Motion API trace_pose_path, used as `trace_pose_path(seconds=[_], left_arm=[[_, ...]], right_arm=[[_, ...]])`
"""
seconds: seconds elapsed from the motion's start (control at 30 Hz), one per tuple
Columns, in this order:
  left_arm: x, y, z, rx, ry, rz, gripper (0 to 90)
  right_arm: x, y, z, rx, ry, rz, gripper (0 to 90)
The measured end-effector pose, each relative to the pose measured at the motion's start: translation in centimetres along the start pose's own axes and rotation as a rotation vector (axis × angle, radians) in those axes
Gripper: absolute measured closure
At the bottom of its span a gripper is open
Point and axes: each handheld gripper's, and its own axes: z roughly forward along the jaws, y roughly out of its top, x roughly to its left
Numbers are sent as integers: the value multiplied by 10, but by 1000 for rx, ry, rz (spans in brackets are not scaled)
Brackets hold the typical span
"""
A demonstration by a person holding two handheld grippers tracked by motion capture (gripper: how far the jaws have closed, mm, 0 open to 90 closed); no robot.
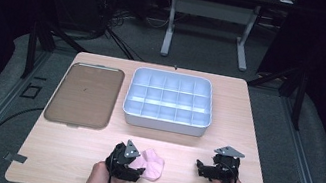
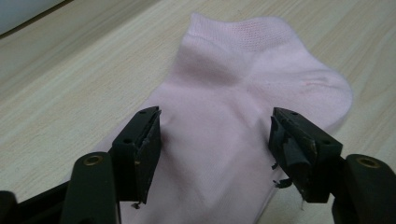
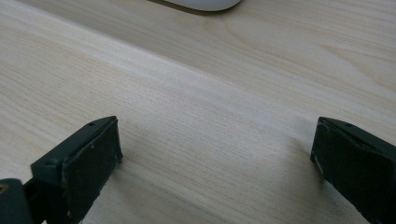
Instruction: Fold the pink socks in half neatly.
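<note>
Pink fabric, a short sock, is laid flat on the wooden table near its front edge, with the cuff turned away from the left gripper in the left gripper view. That gripper is lowered over the near end of the sock, and its jaws are set partly apart on either side of the fabric; a gap is seen between each pad and the cloth, so nothing is clamped. In the high view the sock is found just beside the left gripper, while the right gripper is held well apart from it, further along the same front edge. Its jaws are spread wide over bare wood. Behind them, a white compartment tray and a brown flat tray are placed side by side.
</note>
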Motion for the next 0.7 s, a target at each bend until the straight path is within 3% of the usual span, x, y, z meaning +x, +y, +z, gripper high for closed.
trace_pose_path(seconds=[0.17,0.2,0.5,0.7], left_arm=[[0,0,-1,-6,0,13,459],[0,0,-1,-9,2,12,523],[-2,1,-1,-10,7,34,737],[-1,-1,-2,-21,4,39,792]], right_arm=[[0,0,0,0,0,0,13],[0,0,0,-2,0,0,13],[0,0,0,1,1,-1,13],[0,0,0,1,1,-1,13]])
